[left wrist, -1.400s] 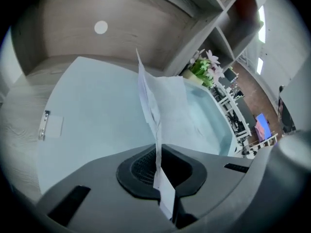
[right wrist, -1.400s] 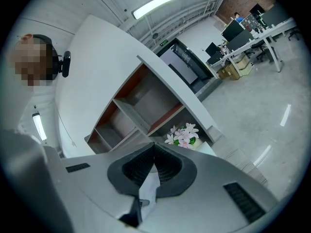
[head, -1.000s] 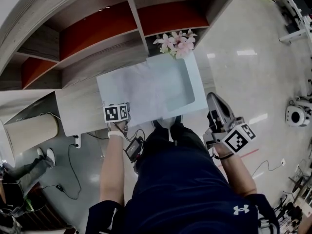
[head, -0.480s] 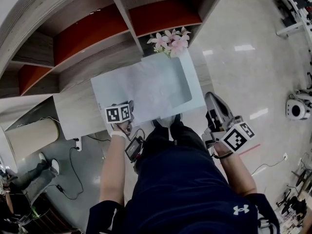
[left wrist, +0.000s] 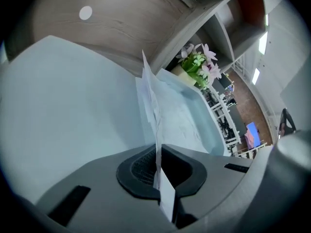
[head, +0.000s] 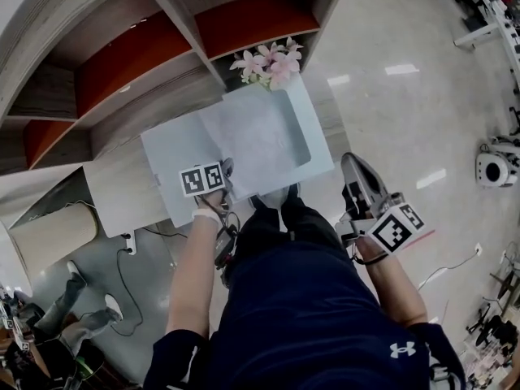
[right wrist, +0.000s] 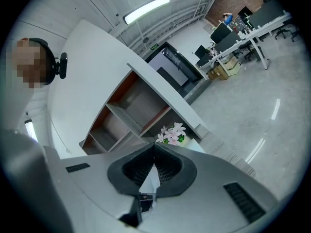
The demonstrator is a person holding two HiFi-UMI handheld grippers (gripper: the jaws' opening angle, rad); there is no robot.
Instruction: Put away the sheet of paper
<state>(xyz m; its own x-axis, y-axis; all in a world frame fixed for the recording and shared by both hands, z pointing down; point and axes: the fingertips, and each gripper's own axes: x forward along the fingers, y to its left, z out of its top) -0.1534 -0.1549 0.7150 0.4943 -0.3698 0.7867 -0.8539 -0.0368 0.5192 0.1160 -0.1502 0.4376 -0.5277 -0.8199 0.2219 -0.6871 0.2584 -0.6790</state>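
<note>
left gripper [left wrist: 157,165] shifted right along the near side of the blue tray [head: 162,149], jaws clamped on the sheet of paper [head: 256,132] at its near edge. sheet lies over the tray on the counter [head: 114,195]. right gripper [right wrist: 154,155] closed, empty. paper's prob light + floppy, creases easily; keep the edge grip.

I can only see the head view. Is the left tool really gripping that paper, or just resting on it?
Observer: Gripping. The left gripper view shows the left gripper shut on the sheet of paper, which stands edge-up between its fingers.
Operator: And the right tool?
Observer: Its own view shows the right gripper empty, with the tips touching and nothing pinched.
Operator: Where does it point?
Observer: Toward the shelves and the pink flowers.
</note>
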